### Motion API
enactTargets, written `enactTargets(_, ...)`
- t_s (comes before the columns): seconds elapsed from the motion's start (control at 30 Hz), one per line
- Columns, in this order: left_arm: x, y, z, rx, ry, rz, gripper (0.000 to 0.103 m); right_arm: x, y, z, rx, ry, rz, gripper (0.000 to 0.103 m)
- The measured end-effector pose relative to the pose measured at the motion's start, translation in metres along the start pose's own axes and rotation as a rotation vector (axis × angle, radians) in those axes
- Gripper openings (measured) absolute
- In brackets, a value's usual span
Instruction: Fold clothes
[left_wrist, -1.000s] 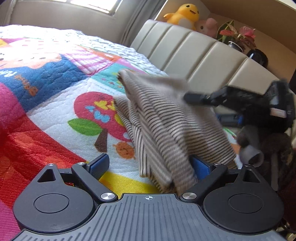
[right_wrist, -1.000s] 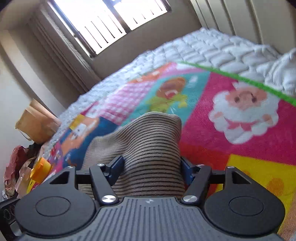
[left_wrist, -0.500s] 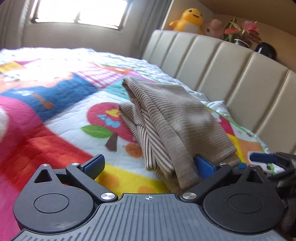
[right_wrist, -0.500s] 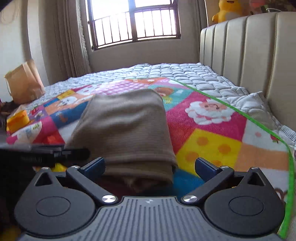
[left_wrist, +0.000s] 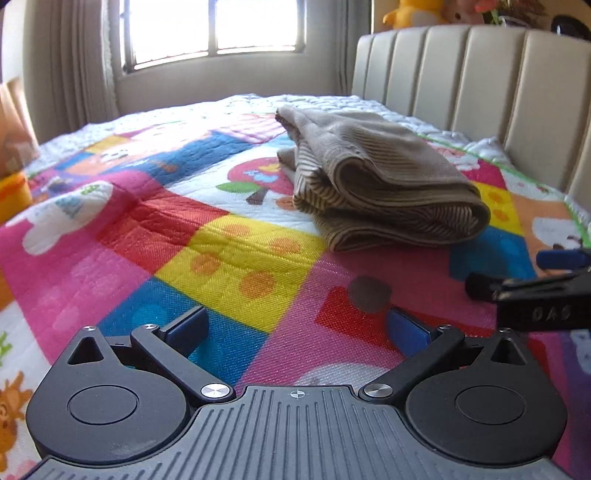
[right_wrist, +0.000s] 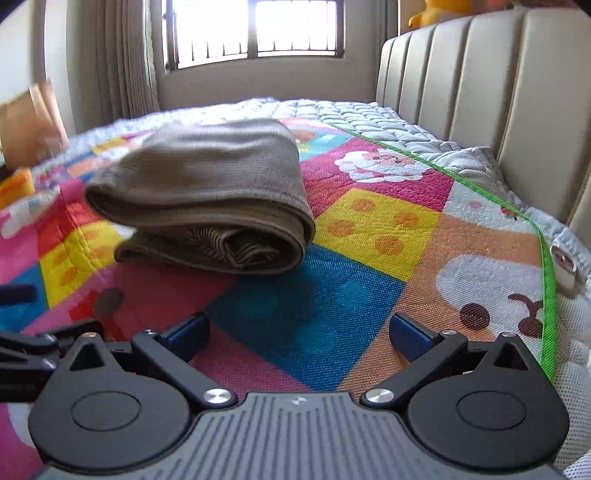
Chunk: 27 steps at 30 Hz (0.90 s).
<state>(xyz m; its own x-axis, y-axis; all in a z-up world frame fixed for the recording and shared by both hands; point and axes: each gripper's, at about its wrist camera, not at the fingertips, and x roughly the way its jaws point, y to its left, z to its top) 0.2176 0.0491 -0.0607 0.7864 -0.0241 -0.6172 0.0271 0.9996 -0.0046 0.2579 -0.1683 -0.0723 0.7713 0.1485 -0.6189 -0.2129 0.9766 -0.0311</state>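
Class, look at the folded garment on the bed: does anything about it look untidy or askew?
Slightly. The folded beige striped knit garment lies on the colourful patchwork quilt with uneven layers: striped inner folds bulge out of the open end, and its edges do not line up.

Daylight blows out the window (left_wrist: 214, 29), fisheye edges bend, and the far quilt (left_wrist: 155, 133) looks perhaps slightly soft.

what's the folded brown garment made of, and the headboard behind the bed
Folded brown garment: looks like a soft ribbed knit, matte, with fine dark stripes showing at its rolled edge; the fibre can't be told. Headboard: seemingly padded leather or faux leather, beige, with smooth vertical channels and a slight sheen.
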Motion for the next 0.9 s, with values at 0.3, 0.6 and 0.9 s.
enactTargets(0.3, 0.002, -0.01, 0.002, 0.045, 0.01, 0.036, 0.103, 0.002, -0.005, -0.001, 0.02, -0.001, 0.014, 0.103)
enactTargets(0.6, 0.002, -0.009, 0.002, 0.036, 0.012, 0.027, 0.103, 0.001, -0.004, -0.001, 0.02, -0.001, 0.013, 0.103)
enactTargets(0.9, 0.002, -0.006, 0.002, 0.027, 0.012, 0.021, 0.103, 0.001, -0.004, -0.001, 0.022, 0.0, 0.013, 0.103)
